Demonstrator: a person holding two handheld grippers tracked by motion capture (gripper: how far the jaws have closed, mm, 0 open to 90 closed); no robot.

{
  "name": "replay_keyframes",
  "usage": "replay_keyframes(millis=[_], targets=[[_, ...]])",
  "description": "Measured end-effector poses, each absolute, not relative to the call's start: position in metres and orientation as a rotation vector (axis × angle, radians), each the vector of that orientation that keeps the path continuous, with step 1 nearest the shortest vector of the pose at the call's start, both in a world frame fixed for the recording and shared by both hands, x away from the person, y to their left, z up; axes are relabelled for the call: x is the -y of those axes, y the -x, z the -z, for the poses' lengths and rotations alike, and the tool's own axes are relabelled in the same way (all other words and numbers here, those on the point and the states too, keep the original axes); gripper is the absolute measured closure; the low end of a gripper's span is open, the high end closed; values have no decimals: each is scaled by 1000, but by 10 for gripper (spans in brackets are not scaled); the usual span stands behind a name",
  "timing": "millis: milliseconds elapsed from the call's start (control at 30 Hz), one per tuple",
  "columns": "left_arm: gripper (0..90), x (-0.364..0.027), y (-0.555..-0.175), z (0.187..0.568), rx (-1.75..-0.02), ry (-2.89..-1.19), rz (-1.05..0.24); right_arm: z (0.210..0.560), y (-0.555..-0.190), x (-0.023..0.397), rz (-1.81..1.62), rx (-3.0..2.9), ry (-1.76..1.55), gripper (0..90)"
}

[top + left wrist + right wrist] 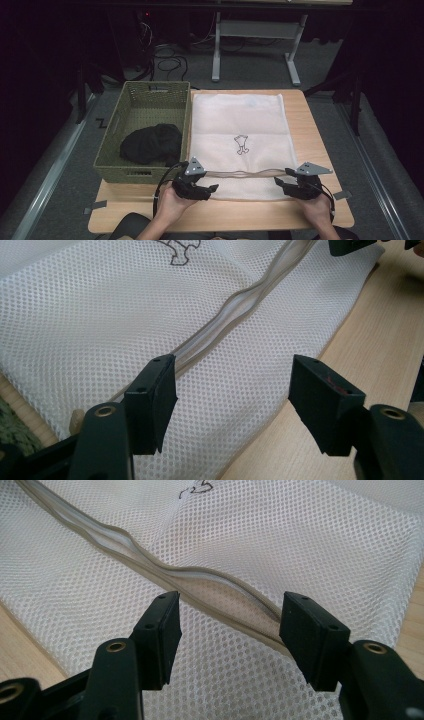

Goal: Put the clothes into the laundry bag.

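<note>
A white mesh laundry bag (239,130) lies flat on the wooden table (320,145), a small black drawing on its middle. Its grey zipper band (240,173) runs across near the front edge. My left gripper (209,189) hovers at the bag's front left corner, jaws open, with mesh (235,405) and the zipper band (235,305) below them. My right gripper (280,182) is at the front right corner, also open, its jaws straddling the wavy zipper band (225,587) over the mesh (300,535) without pressing on it.
A green woven basket (142,97) stands left of the bag, touching its edge, with a black garment (152,143) bundled inside. Bare table (380,340) runs along the front and right. Table legs and cables sit on the dark floor beyond.
</note>
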State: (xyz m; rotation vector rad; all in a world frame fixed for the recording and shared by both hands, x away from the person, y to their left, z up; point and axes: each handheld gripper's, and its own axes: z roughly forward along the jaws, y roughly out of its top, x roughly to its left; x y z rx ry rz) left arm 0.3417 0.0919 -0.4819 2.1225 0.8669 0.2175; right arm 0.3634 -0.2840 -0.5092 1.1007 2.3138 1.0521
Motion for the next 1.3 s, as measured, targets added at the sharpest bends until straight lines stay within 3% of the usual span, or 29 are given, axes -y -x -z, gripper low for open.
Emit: replay_keyframes(millis=[1300], targets=[[354, -40, -360, 473, -791, -2096, -216, 506, -363, 286, -1094, -2318, -1088, 427]])
